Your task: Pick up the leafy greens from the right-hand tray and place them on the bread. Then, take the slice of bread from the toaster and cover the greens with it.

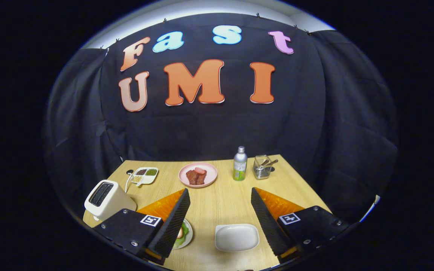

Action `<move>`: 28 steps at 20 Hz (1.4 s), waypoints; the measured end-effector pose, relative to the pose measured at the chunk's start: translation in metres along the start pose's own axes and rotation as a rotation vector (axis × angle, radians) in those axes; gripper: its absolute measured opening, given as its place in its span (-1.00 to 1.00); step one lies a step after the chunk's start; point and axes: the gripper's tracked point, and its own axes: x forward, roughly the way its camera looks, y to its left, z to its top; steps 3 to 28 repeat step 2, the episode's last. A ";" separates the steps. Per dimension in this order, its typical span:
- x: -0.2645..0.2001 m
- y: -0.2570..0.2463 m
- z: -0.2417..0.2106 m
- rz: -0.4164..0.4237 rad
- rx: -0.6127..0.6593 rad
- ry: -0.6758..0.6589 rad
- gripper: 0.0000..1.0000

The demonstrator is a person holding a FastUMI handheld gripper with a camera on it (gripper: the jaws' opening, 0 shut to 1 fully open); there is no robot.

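Wooden desk (220, 203) sat under dark booth cloth. Hand-held gripper (220, 210) hovered above it, fingers spread wide, nothing between them. White tray (236, 237) lay just ahead between fingers, looked bare. Small plate (185, 235) by left finger carried greens (184, 229), partly hidden; bread under them could not be confirmed. Toaster (106, 199) stood left, beyond it; slice in slot not discernible. Judged step: bread fetch. Next move called for swinging left, lining fingers over toaster slot.
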 end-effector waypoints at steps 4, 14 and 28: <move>-0.012 -0.014 0.015 -0.019 0.003 -0.048 0.95; -0.012 -0.014 0.015 -0.019 0.003 -0.048 0.95; -0.012 -0.014 0.015 -0.019 0.003 -0.048 0.95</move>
